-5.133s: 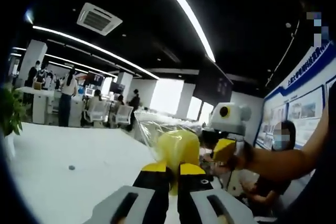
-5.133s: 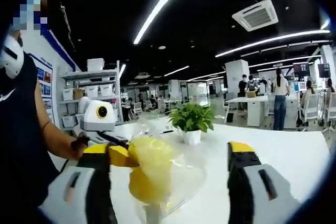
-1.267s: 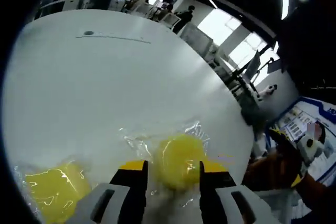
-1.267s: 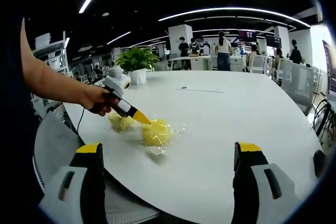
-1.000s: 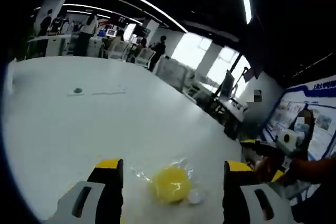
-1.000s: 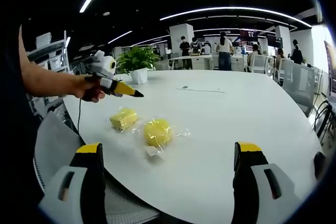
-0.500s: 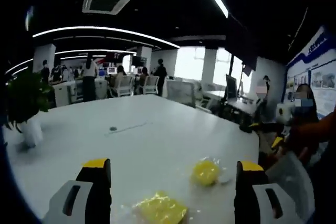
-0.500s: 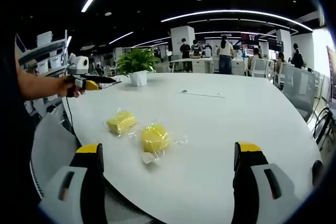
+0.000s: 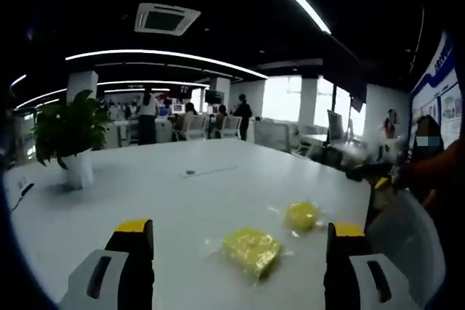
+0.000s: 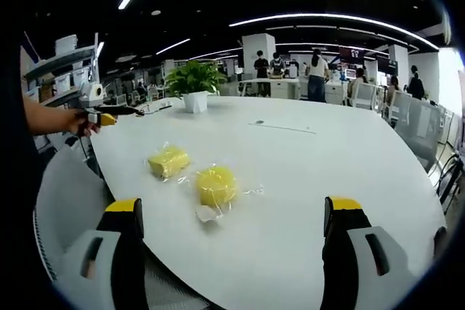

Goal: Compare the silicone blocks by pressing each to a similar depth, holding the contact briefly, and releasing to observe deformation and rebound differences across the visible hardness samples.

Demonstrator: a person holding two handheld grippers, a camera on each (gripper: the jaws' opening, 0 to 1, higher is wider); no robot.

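Two yellow silicone blocks in clear plastic bags lie on the white table (image 10: 327,172). One is a square block (image 10: 168,161) and beside it is a round block (image 10: 216,185). In the left gripper view the square block (image 9: 251,250) is nearer and the round block (image 9: 301,215) lies beyond it. My left gripper (image 9: 240,229) is open with nothing between its jaws, well back from both blocks. It also appears as the left gripper (image 10: 138,110) in a hand at the table's left side. My right gripper (image 10: 232,205) is open and empty, short of the table's edge.
A potted plant (image 10: 192,81) stands on the table's far side, and is also seen as the plant (image 9: 69,136). A grey chair back (image 10: 65,201) sits below the table's near left edge. People and desks fill the office behind.
My left gripper, shut on the bagged round block 1.3 s ago, has opened, left it on the table and drawn back to the table's side. The right gripper has barely moved.
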